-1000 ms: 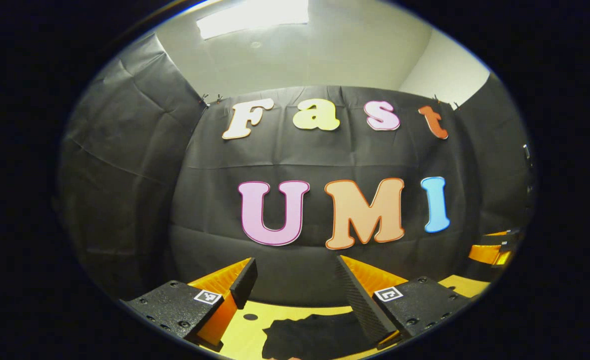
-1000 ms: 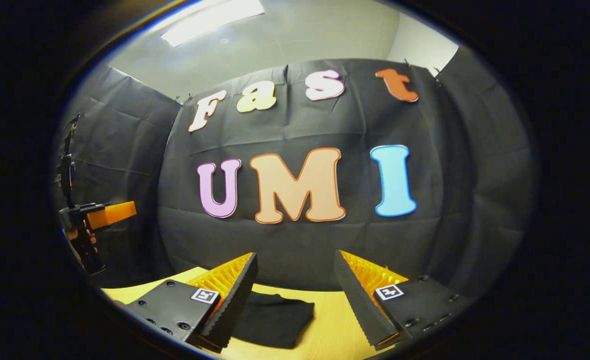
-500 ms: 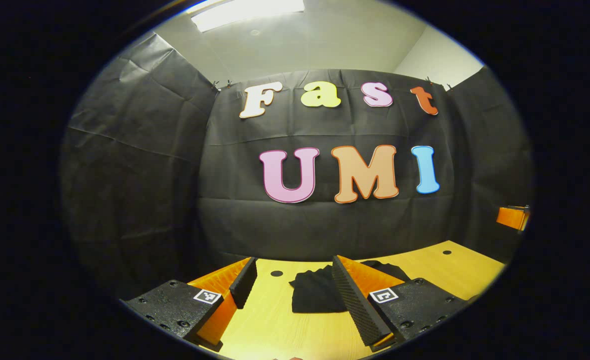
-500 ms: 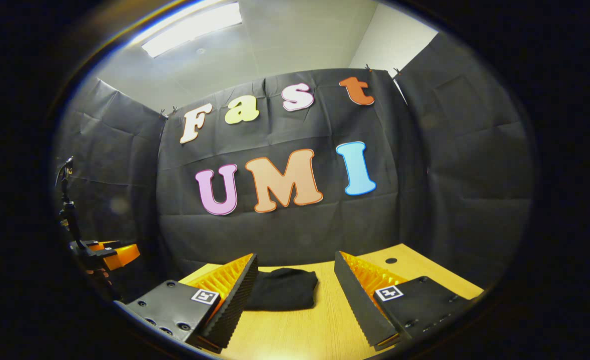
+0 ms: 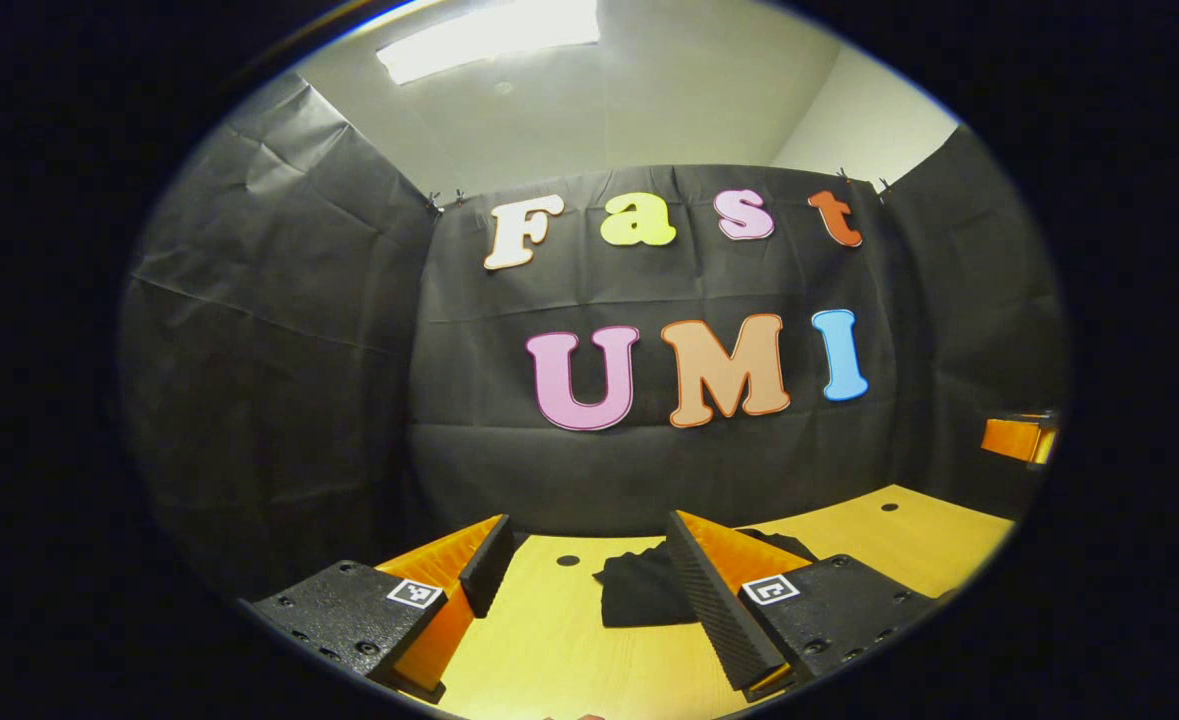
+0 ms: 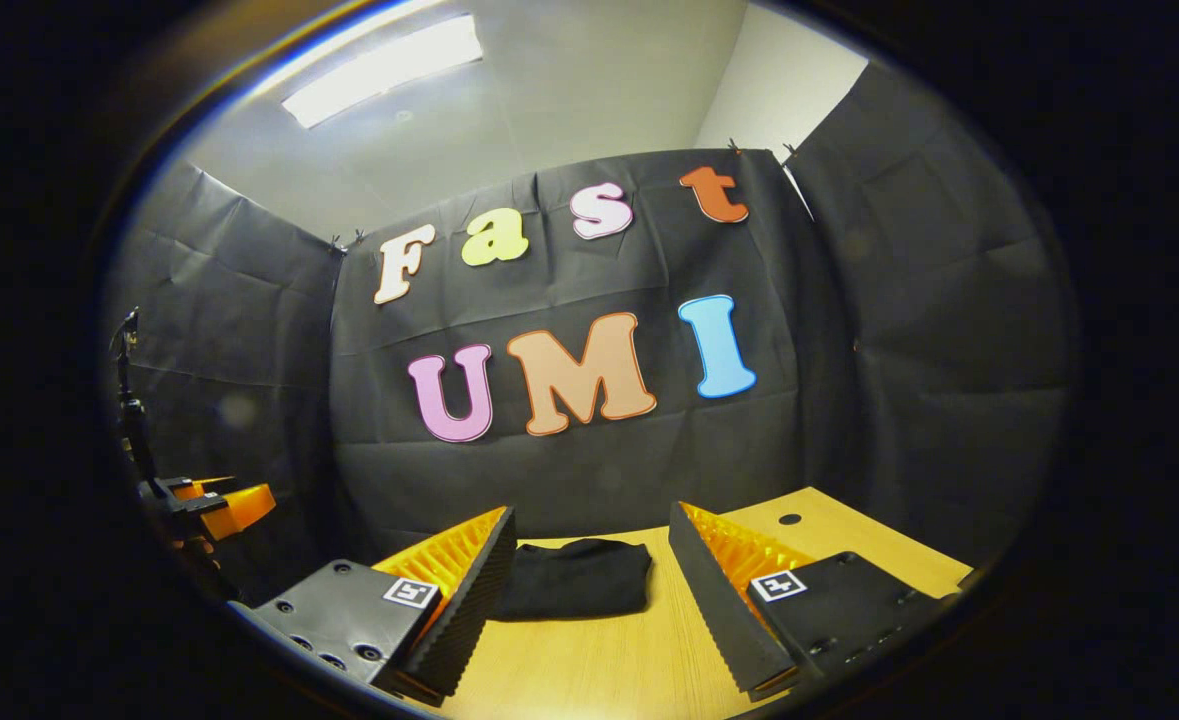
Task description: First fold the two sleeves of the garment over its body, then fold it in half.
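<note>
Both tools held level and raised off the work surface. My left gripper (image 5: 589, 580) has its black ridged pads spread wide with nothing between them; my right gripper (image 6: 589, 590) likewise stands parted and empty. I judge this a stand-off pose: fingers clear of the cloth so neither snags it.

The black fabric garment (image 6: 574, 580) lies on the pale wooden table (image 6: 649, 670), near the table's far edge by the black cloth booth wall (image 6: 599, 470). In the right gripper view it reads as a compact, roughly rectangular bundle with a rounded fold along its right side, lying flat and apart from both fingers. In the left gripper view the same garment (image 5: 639, 595) sits just behind my right-hand pad, which covers part of it. From its small neat outline I judge the sleeves are in and the halving fold is made, so the task looks finished or nearly so.

Hard to make out: black on black leaves no seams, sleeves or layers legible, so I cannot count folds or confirm alignment. The garment's left edge hides behind a finger in the right gripper view. An orange-and-black piece of the other tool (image 6: 219, 505) shows at the far left there, too small to read its opening. The table's near edge is cut off in both views.
</note>
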A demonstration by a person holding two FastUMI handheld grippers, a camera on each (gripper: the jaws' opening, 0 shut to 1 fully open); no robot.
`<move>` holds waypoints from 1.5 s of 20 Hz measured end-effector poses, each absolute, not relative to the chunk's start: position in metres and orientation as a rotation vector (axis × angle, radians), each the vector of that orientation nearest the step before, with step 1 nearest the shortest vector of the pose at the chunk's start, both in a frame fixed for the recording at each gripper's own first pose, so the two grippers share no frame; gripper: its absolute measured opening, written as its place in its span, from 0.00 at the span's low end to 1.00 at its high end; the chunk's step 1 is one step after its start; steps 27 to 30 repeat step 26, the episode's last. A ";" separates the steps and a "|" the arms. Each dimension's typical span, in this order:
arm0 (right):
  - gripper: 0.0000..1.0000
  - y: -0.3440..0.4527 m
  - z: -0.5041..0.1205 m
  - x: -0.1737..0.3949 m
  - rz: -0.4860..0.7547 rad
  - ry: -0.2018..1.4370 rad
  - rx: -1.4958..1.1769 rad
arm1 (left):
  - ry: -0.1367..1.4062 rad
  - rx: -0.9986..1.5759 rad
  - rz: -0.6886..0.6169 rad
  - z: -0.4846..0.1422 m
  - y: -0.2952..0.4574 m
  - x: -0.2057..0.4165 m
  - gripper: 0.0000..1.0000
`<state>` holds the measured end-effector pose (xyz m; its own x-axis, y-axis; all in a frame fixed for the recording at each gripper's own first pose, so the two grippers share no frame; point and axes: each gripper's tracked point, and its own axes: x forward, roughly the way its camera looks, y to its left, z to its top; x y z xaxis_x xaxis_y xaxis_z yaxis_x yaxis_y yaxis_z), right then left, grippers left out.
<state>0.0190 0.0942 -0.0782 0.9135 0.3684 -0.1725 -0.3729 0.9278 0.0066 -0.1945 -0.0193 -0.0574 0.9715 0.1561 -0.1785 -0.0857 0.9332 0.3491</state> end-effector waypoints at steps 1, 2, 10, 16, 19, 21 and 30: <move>0.97 0.092 -0.076 0.014 0.377 0.171 -0.032 | 0.207 0.328 0.118 -0.058 -0.019 -0.196 0.95; 0.97 0.088 -0.070 0.008 0.370 0.154 -0.041 | 0.208 0.306 0.105 -0.058 -0.022 -0.197 0.95; 0.97 0.055 -0.058 -0.039 0.294 0.105 -0.070 | 0.196 0.264 0.075 -0.052 -0.025 -0.213 0.93; 0.97 0.045 -0.057 -0.052 0.270 0.129 -0.023 | 0.204 0.266 0.074 -0.049 -0.017 -0.226 0.95; 0.97 0.043 -0.057 -0.052 0.256 0.117 -0.029 | 0.195 0.243 0.091 -0.047 -0.012 -0.227 0.93; 0.93 0.041 -0.057 -0.053 0.244 0.114 -0.044 | 0.197 0.221 0.101 -0.049 -0.011 -0.227 0.95; 0.97 0.038 -0.063 -0.052 0.228 0.140 -0.008 | 0.211 0.224 0.103 -0.051 -0.015 -0.225 0.95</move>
